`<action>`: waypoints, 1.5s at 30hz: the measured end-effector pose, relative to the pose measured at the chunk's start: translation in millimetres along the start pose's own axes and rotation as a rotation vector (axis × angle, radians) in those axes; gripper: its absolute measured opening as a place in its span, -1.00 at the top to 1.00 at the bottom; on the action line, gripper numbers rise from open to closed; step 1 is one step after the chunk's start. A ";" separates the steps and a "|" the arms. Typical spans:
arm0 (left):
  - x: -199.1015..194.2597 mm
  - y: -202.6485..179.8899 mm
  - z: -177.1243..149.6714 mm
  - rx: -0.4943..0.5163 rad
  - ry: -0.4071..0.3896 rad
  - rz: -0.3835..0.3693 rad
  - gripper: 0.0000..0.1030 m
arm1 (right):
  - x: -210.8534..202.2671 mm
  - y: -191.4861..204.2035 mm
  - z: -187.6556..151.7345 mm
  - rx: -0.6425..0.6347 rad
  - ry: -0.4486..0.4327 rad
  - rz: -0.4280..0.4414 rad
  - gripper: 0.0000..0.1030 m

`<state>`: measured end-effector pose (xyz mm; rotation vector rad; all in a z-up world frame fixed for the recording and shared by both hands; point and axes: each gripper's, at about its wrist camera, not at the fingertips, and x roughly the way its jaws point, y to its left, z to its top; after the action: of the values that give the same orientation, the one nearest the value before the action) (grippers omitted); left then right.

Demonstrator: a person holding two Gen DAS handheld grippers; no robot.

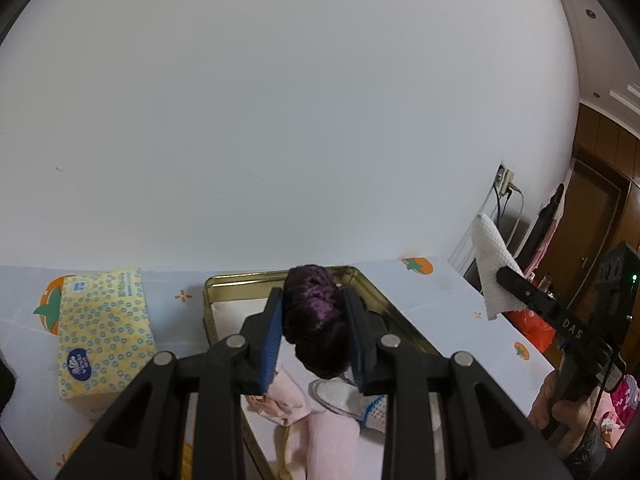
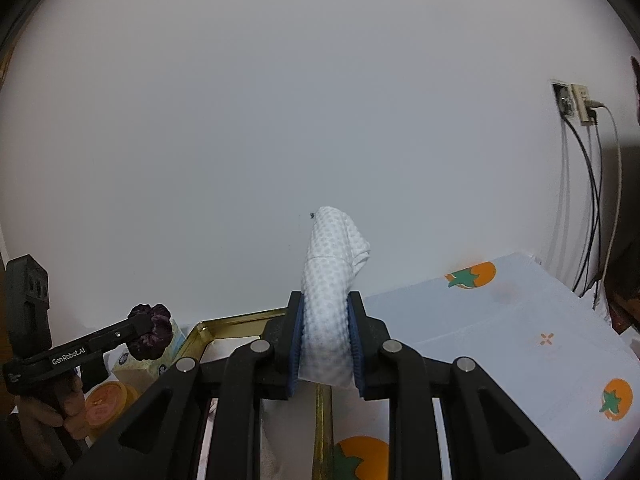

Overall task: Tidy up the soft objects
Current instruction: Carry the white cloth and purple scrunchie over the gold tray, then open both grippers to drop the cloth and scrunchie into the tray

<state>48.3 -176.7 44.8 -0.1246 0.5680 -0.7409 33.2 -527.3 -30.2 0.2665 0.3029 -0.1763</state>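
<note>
My left gripper (image 1: pixel 314 336) is shut on a dark purple scrunchie (image 1: pixel 314 316) and holds it above the gold tin tray (image 1: pixel 276 277). In the tray lie pink cloths (image 1: pixel 320 436) and a white and blue knitted piece (image 1: pixel 374 410). My right gripper (image 2: pixel 326 344) is shut on a white dotted paper towel (image 2: pixel 330 276) that stands up between the blue pads, above the tray's right rim (image 2: pixel 322 424). The right gripper also shows in the left wrist view (image 1: pixel 506 276), and the left gripper with the scrunchie shows in the right wrist view (image 2: pixel 150 330).
A yellow tissue pack (image 1: pixel 102 328) lies left of the tray on the white tablecloth (image 2: pixel 520 344) with orange fruit prints. An orange round lid (image 2: pixel 108 402) sits at the left. A white wall is behind. A wall socket with cables (image 2: pixel 580 108) is at the right.
</note>
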 end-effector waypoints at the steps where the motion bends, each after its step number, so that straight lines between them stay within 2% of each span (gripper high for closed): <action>1: 4.0 -2.1 1.2 0.001 0.005 0.002 0.46 | 3.4 0.7 2.1 -0.007 0.006 0.004 0.56; 9: 25.9 -5.7 8.7 0.029 0.055 0.038 0.46 | 48.2 21.9 19.8 -0.060 0.086 0.077 0.56; 18: 44.4 1.4 16.2 0.000 0.103 0.068 0.46 | 85.0 39.0 24.5 -0.088 0.174 0.156 0.56; 24: 62.5 -1.6 13.3 -0.004 0.163 0.120 0.45 | 110.8 45.1 18.6 -0.115 0.281 0.195 0.56; 26: 67.5 -1.3 13.2 -0.010 0.165 0.142 0.41 | 120.7 42.1 14.5 -0.077 0.346 0.254 0.55; 28: 69.6 1.6 12.6 -0.029 0.164 0.160 0.13 | 127.2 39.8 10.0 -0.039 0.402 0.305 0.47; 29: 69.3 2.5 12.2 -0.040 0.165 0.160 -0.32 | 130.4 37.9 7.8 -0.022 0.426 0.315 0.39; 30: 67.6 2.3 11.6 -0.043 0.156 0.166 -0.66 | 133.5 35.2 6.7 -0.010 0.441 0.318 0.14; 31: 63.3 1.3 11.8 -0.044 0.135 0.180 -0.75 | 134.1 33.2 5.9 0.005 0.450 0.317 -0.13; 33: 54.5 0.7 12.6 -0.043 0.102 0.196 -0.85 | 129.3 24.5 6.7 0.051 0.422 0.310 -0.24; 38: 35.6 -12.6 5.0 -0.016 0.050 0.252 -0.93 | 106.8 4.9 12.1 0.136 0.318 0.343 -0.24; 41: 22.1 -16.5 -1.0 -0.022 0.023 0.241 -0.99 | 96.4 -1.1 11.8 0.181 0.278 0.344 -0.25; 45: 8.3 -18.2 -5.9 -0.018 0.000 0.234 -0.99 | 77.7 -4.5 4.5 0.210 0.268 0.332 -0.25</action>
<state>39.2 -195.2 41.6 -0.0726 0.5785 -0.5084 106.4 -543.0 -51.7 0.5454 0.5014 0.1582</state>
